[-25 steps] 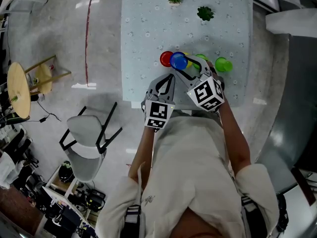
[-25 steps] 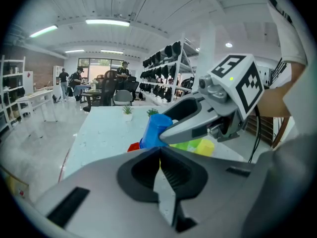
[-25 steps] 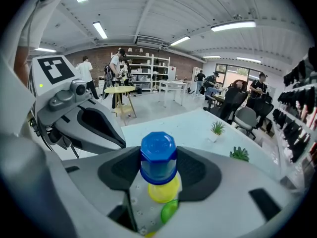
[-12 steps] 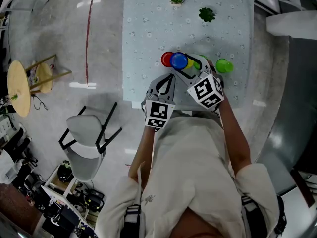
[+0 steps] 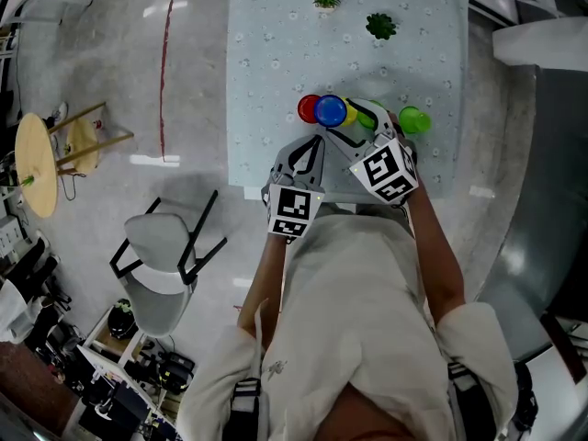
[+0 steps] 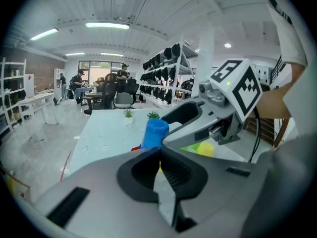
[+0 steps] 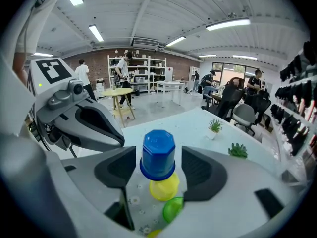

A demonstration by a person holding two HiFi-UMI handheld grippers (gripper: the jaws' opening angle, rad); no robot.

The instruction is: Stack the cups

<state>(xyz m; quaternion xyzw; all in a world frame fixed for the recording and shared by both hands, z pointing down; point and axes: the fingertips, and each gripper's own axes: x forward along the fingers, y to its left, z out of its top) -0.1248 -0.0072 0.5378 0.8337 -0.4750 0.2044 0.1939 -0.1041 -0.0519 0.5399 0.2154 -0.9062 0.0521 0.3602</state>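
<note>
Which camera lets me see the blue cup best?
The right gripper view: the blue cup stands whole, close and centred there, upside down. The head view shows only its small round top from above. The left gripper view hides its lower part.

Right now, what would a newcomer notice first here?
The blue cup, upside down on a yellow cup, stands between the right tongs, which have just been opening and don't touch it. In the head view a red cup sits at its left, a green cup farther right.

Blue cup (image 7: 158, 155) is glossy plastic; tablecloth (image 5: 276, 44) seems matt fabric.
</note>
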